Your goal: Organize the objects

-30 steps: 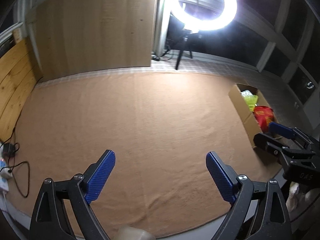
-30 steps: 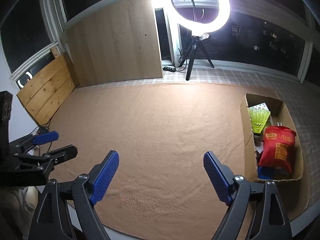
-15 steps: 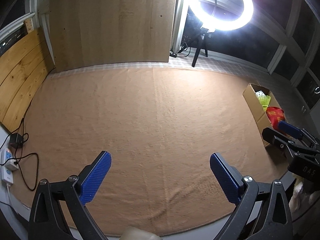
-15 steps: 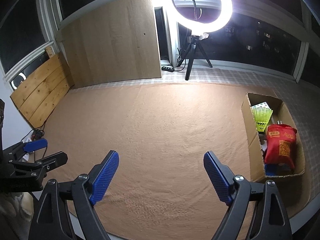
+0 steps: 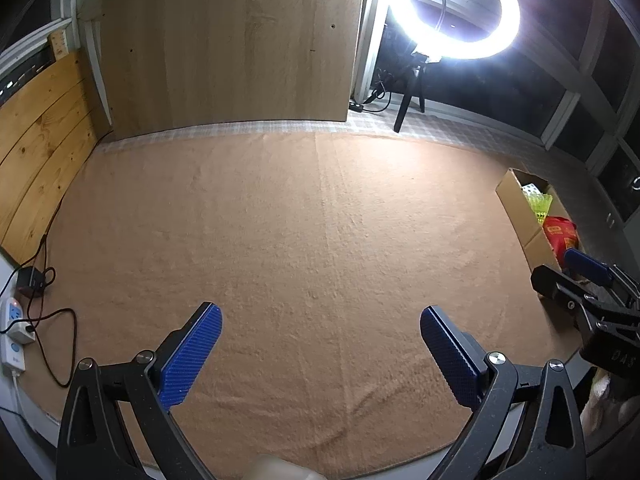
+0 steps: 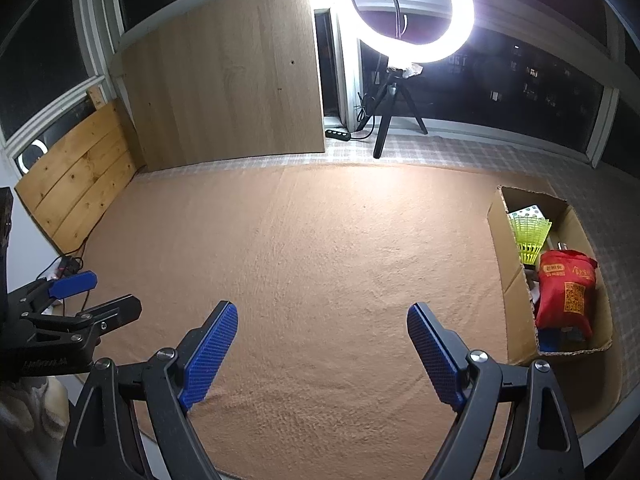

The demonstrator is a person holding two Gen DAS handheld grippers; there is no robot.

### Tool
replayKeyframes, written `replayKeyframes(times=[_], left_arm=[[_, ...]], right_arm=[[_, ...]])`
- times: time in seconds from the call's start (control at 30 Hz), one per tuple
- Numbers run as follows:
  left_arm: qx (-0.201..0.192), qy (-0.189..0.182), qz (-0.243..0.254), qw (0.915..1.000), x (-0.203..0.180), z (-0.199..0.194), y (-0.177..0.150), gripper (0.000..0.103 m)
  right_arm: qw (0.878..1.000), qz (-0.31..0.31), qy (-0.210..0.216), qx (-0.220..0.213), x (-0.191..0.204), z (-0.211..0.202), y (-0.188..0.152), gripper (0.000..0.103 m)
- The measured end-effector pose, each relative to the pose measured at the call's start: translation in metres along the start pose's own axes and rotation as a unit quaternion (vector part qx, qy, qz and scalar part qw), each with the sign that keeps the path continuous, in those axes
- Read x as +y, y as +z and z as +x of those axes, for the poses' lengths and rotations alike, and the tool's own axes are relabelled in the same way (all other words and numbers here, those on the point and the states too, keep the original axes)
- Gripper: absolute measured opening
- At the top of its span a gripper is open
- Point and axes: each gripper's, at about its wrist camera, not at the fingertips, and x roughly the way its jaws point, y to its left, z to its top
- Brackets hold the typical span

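A cardboard box (image 6: pixel 500 228) stands at the right edge of the tan carpet (image 6: pixel 320 248). Inside it lie a red bag (image 6: pixel 566 292), a yellow-green shuttlecock (image 6: pixel 530 236) and a white dotted item (image 6: pixel 528 212). My right gripper (image 6: pixel 322 314) hangs open over bare carpet, left of the box, nothing between its blue pads. My left gripper (image 5: pixel 320 316) is open too, empty, above the carpet (image 5: pixel 300 240). The left wrist view has the box (image 5: pixel 520 216) at far right, partly behind the right gripper (image 5: pixel 576 276). The left gripper (image 6: pixel 94 294) shows at the left edge of the right wrist view.
A lit ring light on a tripod (image 6: pixel 404 12) stands at the back, with a power strip (image 6: pixel 338 134) beside it. Wooden boards (image 6: pixel 228 76) lean at the back and left. Cables and a white socket strip (image 5: pixel 14 324) lie off the carpet's left edge.
Both views have shifted a little: the ring light and box slid right in the left wrist view, and the box sits slightly lower-right. Both grippers stayed open and empty.
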Motion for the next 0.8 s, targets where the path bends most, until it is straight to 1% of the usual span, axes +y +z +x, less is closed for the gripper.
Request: replayKeyframes(times=[0.8], left_arm=[[0.007, 0.001, 0.005, 1.0000, -0.005, 0.014, 0.007, 0.101]], right_arm=[[1.000, 0.015, 0.000, 0.014, -0.004, 0.011, 0.001, 0.084]])
